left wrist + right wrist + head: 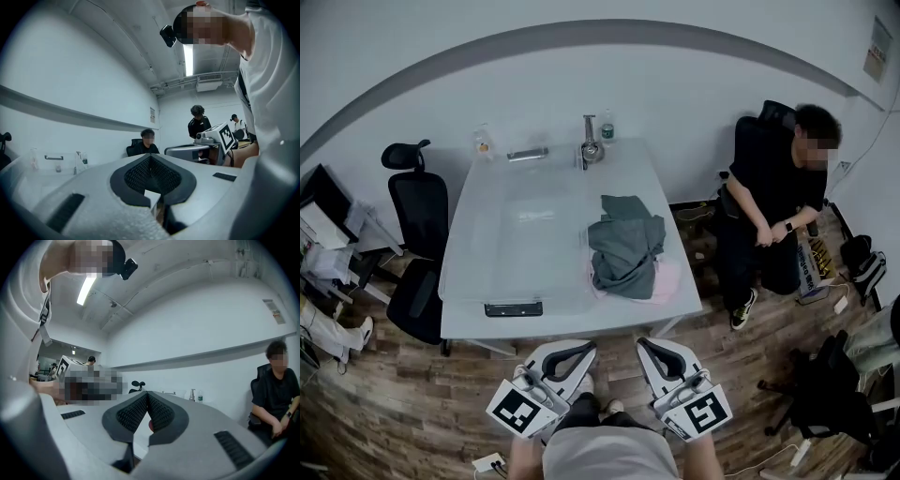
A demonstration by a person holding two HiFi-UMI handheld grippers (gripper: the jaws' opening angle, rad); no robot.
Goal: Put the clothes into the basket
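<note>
I am holding my left claw (588, 349) and right claw (644, 344) clenched and empty, with clothes (626, 246) lying at one o'clock on the worktop (516, 234).

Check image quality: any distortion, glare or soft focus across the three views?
Head view: strong fisheye bends the table edges and the wall stripe; a faint sheen lies on the tabletop; the clothes are sharp. Left gripper view: dark round vignette, ceiling light blown out, left gripper soft up close. Right gripper view: same vignette, right gripper soft up close.
</note>
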